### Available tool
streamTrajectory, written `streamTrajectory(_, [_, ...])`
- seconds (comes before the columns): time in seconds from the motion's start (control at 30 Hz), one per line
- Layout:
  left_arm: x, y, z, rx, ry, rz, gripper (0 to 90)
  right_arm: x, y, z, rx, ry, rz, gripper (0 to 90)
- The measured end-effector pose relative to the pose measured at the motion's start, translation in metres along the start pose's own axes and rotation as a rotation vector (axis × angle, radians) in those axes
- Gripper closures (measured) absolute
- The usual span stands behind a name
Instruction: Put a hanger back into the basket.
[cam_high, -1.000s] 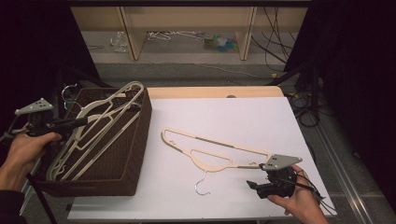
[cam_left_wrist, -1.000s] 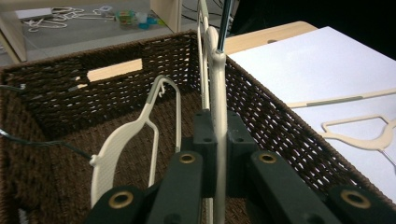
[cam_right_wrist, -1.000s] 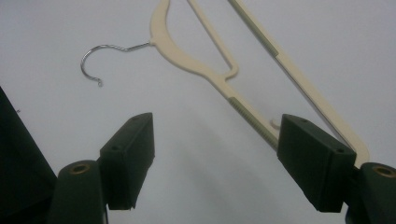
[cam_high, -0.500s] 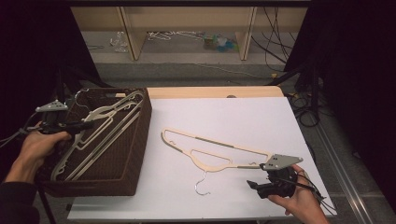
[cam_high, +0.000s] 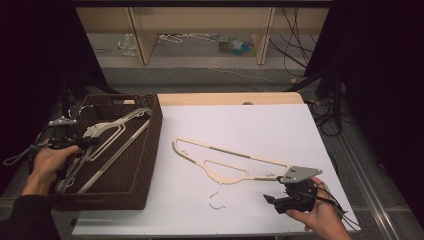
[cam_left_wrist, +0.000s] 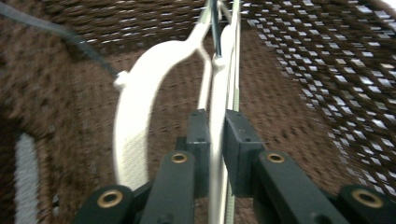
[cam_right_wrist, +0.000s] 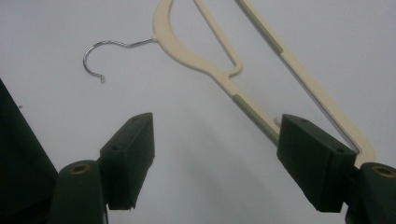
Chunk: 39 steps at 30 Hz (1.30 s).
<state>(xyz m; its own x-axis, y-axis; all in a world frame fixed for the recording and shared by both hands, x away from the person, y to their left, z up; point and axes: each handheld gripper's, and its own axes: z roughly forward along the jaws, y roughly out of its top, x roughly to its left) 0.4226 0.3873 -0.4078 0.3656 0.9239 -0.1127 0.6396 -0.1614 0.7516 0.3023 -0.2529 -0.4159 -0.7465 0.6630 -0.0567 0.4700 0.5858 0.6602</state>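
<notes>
Left hand (cam_high: 47, 162) at nine o'clock, forearm in dark sleeve entering from seven o'clock, left gripper (cam_high: 75, 144) pointing toward three o'clock, jaws nearly together and just eased slightly apart around a thin strip, right hand (cam_high: 317, 212) at five o'clock, right gripper (cam_high: 272, 202) level, jaws spread wide

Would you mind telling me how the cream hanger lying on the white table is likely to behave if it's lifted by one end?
The cream hanger looks like thin, open-framed plastic, so probably light and fairly stiff. Lying flat, it shouldn't roll. Lifted at the end near the right claw, it would likely swing, its metal hook dangling and perhaps snagging.
</notes>
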Motion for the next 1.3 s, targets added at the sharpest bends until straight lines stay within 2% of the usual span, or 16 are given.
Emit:
streamTrajectory(0.07, [0.001,0.0,-0.001,-0.004,0.018,0.004,77.5,-0.001,0.0,0.0,-0.004,0.001,-0.006,28.7])
streamTrajectory(0.1, [0.002,0.002,-0.002,-0.022,0.029,0.028,71.2,-0.001,0.0,0.0,-0.004,0.001,-0.005,28.7])
streamTrajectory(0.13, [0.006,0.004,-0.003,-0.034,0.038,0.08,67.9,-0.001,0.0,0.0,-0.004,-0.001,-0.002,28.7])
streamTrajectory(0.17, [0.004,0.004,-0.006,-0.017,0.074,0.06,64.5,-0.001,0.0,0.0,-0.005,-0.002,-0.003,28.7])
streamTrajectory(0.2, [0.005,0.005,-0.008,-0.006,0.091,0.076,61.1,0.0,0.0,0.0,-0.005,-0.001,-0.002,28.7])
streamTrajectory(0.27, [0.002,0.006,-0.009,-0.016,0.135,0.027,53.2,0.0,0.0,0.001,-0.003,0.003,-0.003,28.7])
streamTrajectory(0.3, [-0.002,0.006,-0.011,-0.017,0.172,-0.028,50.8,0.0,0.0,0.0,0.002,0.004,0.001,28.7])
streamTrajectory(0.43, [-0.013,0.011,-0.015,-0.019,0.197,-0.038,47.3,0.0,0.0,0.0,-0.003,0.0,0.001,28.7])
streamTrajectory(0.53, [-0.026,0.014,-0.019,-0.045,0.163,-0.021,44.1,-0.001,0.0,0.0,-0.004,-0.001,0.001,28.7])
streamTrajectory(0.6, [-0.044,0.016,-0.024,-0.075,0.131,-0.009,40.3,-0.001,0.0,0.001,-0.006,0.001,-0.002,28.7])
streamTrajectory(0.73, [-0.078,0.017,-0.032,-0.132,0.023,0.039,37.6,-0.001,0.0,0.001,-0.013,-0.002,-0.001,28.7])
streamTrajectory(0.77, [-0.088,0.017,-0.033,-0.147,-0.001,0.034,36.0,-0.001,0.0,0.001,-0.016,-0.003,-0.001,28.7])
streamTrajectory(0.83, [-0.106,0.016,-0.036,-0.17,-0.054,0.07,35.1,-0.001,-0.001,0.001,-0.021,-0.004,-0.003,28.7])
streamTrajectory(1.07, [-0.164,0.007,-0.047,-0.239,-0.149,0.169,32.3,-0.002,-0.002,0.003,-0.033,-0.002,0.003,28.3])
streamTrajectory(1.23, [-0.202,-0.004,-0.049,-0.258,-0.217,0.272,30.2,-0.003,-0.003,0.008,-0.027,0.011,-0.003,28.3])
streamTrajectory(1.3, [-0.218,-0.01,-0.048,-0.262,-0.244,0.27,29.6,-0.002,-0.004,0.008,-0.03,0.008,-0.003,28.2])
